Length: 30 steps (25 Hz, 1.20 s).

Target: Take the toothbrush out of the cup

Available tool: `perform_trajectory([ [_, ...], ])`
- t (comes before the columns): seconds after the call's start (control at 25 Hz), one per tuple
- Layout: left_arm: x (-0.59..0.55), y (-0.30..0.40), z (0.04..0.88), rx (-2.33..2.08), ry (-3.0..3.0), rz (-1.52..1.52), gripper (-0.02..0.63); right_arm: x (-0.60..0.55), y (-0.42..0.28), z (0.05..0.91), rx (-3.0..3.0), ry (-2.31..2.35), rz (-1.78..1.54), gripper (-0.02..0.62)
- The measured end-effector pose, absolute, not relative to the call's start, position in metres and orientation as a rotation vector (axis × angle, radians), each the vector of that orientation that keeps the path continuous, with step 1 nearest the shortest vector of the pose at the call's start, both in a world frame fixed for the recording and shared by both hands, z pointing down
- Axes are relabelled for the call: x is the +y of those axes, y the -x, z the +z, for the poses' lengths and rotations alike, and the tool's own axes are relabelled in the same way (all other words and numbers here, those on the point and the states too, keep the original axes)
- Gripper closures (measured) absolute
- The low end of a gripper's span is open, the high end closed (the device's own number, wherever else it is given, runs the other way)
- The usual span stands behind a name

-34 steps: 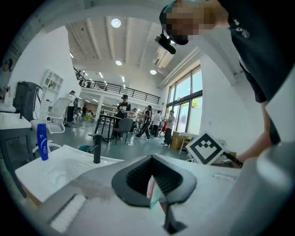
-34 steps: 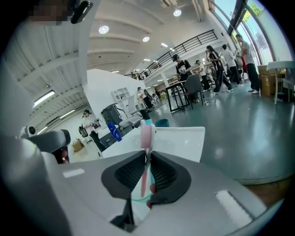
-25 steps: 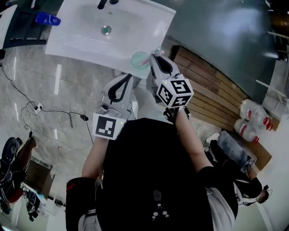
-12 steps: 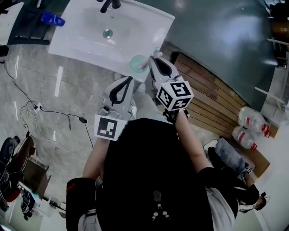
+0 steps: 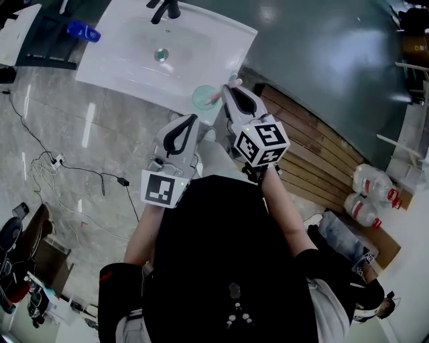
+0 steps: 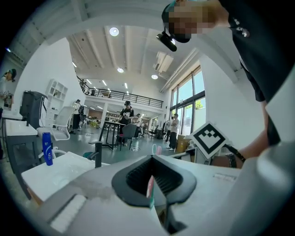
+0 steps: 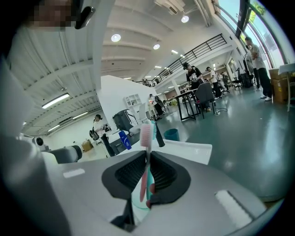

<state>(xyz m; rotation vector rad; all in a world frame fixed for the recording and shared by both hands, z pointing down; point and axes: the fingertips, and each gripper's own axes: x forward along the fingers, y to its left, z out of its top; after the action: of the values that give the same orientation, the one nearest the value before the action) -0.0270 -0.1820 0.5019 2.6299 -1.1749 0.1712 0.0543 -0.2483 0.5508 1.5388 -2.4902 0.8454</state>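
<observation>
- Nearest in the head view, we see the person's black top [image 5: 221, 268], with both bare forearms reaching forward from it.
- Just beyond, we find the left gripper [image 5: 194, 117], grey-white with a black-and-white marker cube [image 5: 164, 188] at its back. Its own view shows the jaws drawn together on nothing. A thin red-and-green sliver sits in the seam, and we cannot tell what it is.
- Beside it and a little further out is the right gripper [image 5: 227, 88], carrying its own marker cube [image 5: 261, 141].
- In the right gripper view, we see its jaws clenched on the handle of the slim pink plastic toothbrush [image 7: 146, 136]. The toothbrush stands nearly upright, with the brush head above the jaws.
- The handle's lower end reaches down to the mouth of the translucent pale-green cup [image 5: 201, 97]. We cannot tell whether that end is inside the cup or just over it.
- The cup stands on the near right corner of the white rectangular ceramic washbasin [image 5: 120, 63], just ahead of both grippers' tips.
- Further into the basin we see the round metal drain [image 5: 161, 55], and at the far rim the black tap [image 5: 164, 9].
- To the basin's far left, a small blue bottle [image 5: 85, 32] lies on a dark shelf.
</observation>
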Motion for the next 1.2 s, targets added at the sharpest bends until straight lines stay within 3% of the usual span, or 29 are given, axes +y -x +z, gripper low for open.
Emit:
perform_trajectory([
  [1.2,-0.177,0.028,0.459,-1.24,-2.722,0.072,0.604,-0.221,-0.055,0.471,-2.61,-1.59,0.712,0.56],
])
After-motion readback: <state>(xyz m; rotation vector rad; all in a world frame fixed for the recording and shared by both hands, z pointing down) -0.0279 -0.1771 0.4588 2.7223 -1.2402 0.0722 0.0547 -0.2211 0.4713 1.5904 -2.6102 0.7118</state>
